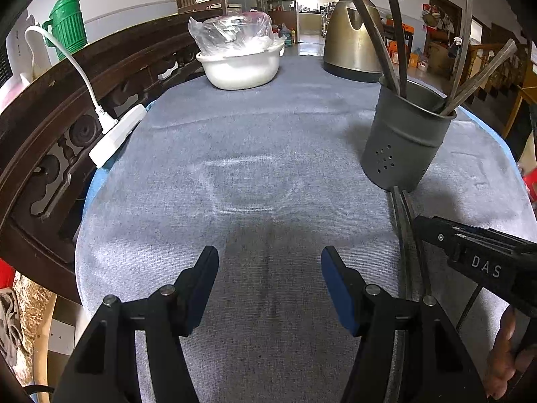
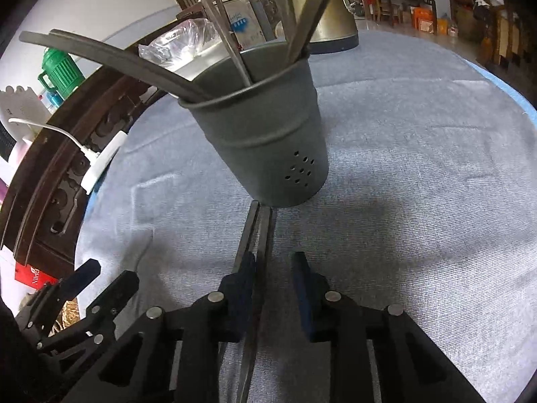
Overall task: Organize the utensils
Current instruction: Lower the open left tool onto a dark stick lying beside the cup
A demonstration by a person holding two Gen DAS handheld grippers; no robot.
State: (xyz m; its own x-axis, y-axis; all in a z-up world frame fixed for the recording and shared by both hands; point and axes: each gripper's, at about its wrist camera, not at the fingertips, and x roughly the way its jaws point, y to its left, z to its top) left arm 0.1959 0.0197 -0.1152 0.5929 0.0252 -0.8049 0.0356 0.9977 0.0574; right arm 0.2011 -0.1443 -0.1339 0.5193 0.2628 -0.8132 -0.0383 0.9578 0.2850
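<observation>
Utensils in a pair: two flat, dark metal strips side by side on grey cloth, far ends right at the foot of the holder. More of the same kind already upright in that holder, long curved and straight handles fanned out well past the rim.

Right gripper low over the lying pair, jaws part way apart, handles between them; left pad against the nearer strip, right pad clear of it, no clamp yet. Left gripper over bare cloth, jaws wide apart, nothing between. A hand just visible at the lower right of the left wrist view.

Behind the holder, a brass-coloured kettle on a dark base. Further left, a white bowl with a crumpled clear plastic bag on top. White power strip with plug and cable at the left edge of the cloth, hard against a carved dark wooden rail. Green ribbed jug beyond the rail.

Holder itself directly in front of the right jaws, with its leaning handles overhead. Broad open stretch of cloth through the middle and to the right; blue border along the rounded edges.

Holder: matte grey metal, tapered bucket shape, rolled rim, one raised band, cluster of small holes low on the side. Cloth finely ribbed, faintly creased.
</observation>
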